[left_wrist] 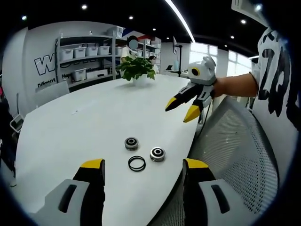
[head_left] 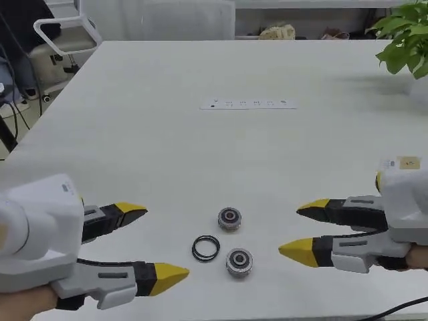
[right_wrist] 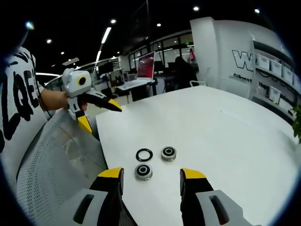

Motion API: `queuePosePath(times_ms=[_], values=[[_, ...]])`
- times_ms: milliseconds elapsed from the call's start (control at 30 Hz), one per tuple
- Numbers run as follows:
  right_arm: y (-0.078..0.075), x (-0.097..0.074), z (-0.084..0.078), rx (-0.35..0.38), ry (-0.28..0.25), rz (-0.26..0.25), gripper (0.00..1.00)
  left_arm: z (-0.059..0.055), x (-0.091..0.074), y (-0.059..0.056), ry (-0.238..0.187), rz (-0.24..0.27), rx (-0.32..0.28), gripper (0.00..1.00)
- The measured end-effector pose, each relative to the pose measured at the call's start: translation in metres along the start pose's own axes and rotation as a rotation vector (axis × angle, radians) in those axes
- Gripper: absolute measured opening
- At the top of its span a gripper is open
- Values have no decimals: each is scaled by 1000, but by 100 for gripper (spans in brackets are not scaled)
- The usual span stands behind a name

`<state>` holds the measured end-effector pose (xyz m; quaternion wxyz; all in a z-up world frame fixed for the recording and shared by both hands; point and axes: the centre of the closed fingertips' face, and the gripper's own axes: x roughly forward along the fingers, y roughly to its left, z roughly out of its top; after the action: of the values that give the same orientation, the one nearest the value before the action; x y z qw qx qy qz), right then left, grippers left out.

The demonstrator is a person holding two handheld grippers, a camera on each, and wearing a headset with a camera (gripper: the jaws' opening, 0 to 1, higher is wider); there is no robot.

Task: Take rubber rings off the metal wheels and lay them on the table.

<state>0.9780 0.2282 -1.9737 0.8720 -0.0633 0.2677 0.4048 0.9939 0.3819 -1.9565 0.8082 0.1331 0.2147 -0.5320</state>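
The left gripper (head_left: 165,243) and right gripper (head_left: 289,230) are held empty, jaws spread, either side of the rubber ring (head_left: 206,248), which is laid flat on the table (head_left: 200,147) just beside the metal wheels (head_left: 239,261), seemingly so both can be reached.

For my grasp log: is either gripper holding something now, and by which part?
Nothing is held. The left gripper and right gripper are open; the rubber ring and both wheels lie on the table.

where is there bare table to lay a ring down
The wide stretch of table between the far wheel and the white strip is bare. It is crowded only where the ring lies beside the near wheel.
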Motion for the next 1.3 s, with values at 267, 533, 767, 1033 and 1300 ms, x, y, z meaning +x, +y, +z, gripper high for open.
queuePosePath(times_ms=[267, 533, 767, 1033, 1300], values=[[7, -10, -2, -8, 3, -39, 48, 5, -2, -6, -6, -1, -3, 66], [10, -10, -6, 9, -4, -49, 48, -4, 0, -6, -2, 7, -24, 66], [9, -10, -12, 9, 11, -67, 48, -5, 2, -5, 2, 24, 3, 66], [7, -8, -17, -28, 38, -78, 49, -9, 3, -4, 16, 27, -13, 66], [6, -8, -21, -43, 63, -87, 49, -11, 2, 0, 25, 46, -35, 65]])
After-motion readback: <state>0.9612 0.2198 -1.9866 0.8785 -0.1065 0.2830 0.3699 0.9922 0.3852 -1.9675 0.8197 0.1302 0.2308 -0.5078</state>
